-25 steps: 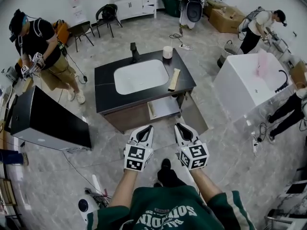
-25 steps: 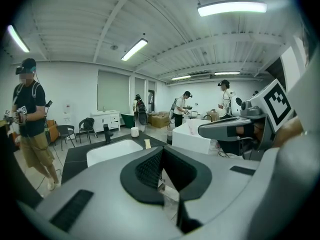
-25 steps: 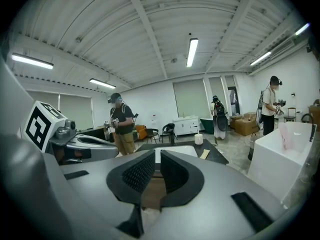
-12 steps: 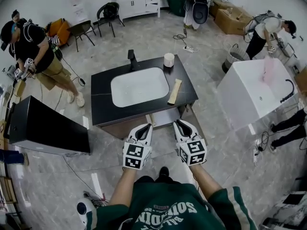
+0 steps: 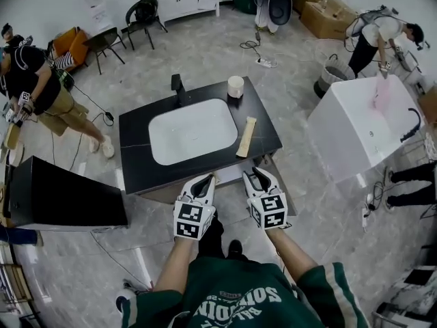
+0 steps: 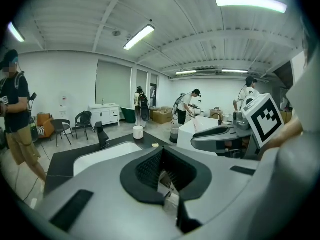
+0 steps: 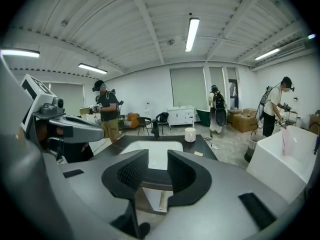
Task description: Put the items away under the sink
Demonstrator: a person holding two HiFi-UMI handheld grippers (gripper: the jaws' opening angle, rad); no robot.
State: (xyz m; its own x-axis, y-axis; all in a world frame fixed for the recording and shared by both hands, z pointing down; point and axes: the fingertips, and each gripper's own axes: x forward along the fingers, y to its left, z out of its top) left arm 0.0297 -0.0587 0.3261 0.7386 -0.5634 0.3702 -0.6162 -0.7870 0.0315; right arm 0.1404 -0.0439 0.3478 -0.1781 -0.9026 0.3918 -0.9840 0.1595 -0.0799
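Note:
A black-topped sink vanity (image 5: 136, 169) with a white basin (image 5: 184, 131) stands just ahead of me. On its top are a black faucet (image 5: 177, 85), a white cylinder (image 5: 235, 86) and a flat tan strip (image 5: 246, 137). Below the front edge, the cabinet (image 5: 231, 173) stands open. My left gripper (image 5: 203, 180) hovers at the front edge, shut and empty. My right gripper (image 5: 260, 175) is beside it over the open cabinet, open and empty. The right gripper view frames the basin (image 7: 150, 153) between the right gripper (image 7: 157, 160) pads. The left gripper (image 6: 161, 153) tips meet.
A black box (image 5: 61, 191) stands on the floor to the left, and a white tub (image 5: 362, 125) to the right. People work at the left (image 5: 31, 80) and far right (image 5: 379, 33). Chairs (image 5: 140, 16) and cables (image 5: 256, 46) lie beyond the vanity.
I have stepped closer to the vanity, so both grippers now sit at its front edge. Neither gripper's jaws have changed.

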